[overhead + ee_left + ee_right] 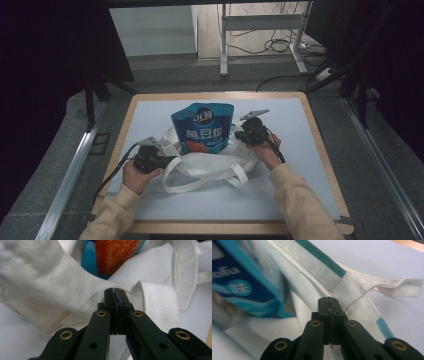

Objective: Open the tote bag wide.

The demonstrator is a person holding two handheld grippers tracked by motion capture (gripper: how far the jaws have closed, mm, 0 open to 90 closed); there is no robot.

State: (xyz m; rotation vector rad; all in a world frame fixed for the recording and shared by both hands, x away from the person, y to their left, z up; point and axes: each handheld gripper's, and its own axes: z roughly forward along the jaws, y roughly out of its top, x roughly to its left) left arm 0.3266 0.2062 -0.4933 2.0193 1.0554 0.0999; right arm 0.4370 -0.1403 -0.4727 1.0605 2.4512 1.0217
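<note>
**Op:** Left gripper [162, 159] sits at about 8 o'clock of the pouch. Its jaws are clenched tight, and in the left gripper view [114, 293] the tips meet on a fold of the white tote bag [57, 282]. I read that as pinching the cloth at the rim, just beside a webbing handle [160, 302].

**Eng:** And the right one?

**Op:** Right gripper [242, 134] is at 3 o'clock of the pouch, also clamped. In its own view the tips [328, 301] close at the bag's hem, by the seam where a strap is stitched on. I can't tell how much cloth it has.

**Eng:** Where's the pouch?

**Op:** Blue snack pouch [203, 127] stands upright mid-table [320, 150], with its base down inside the bag's mouth. The bag [210, 165] lies crumpled around its foot, and most of the pouch shows above the cloth.

**Eng:** Progress?

**Op:** My guess is partway. The pouch is placed in the opening and both rims are gripped. The sides have yet to be drawn up over it. Handles [200, 181] lie loose toward 6 o'clock.
</note>
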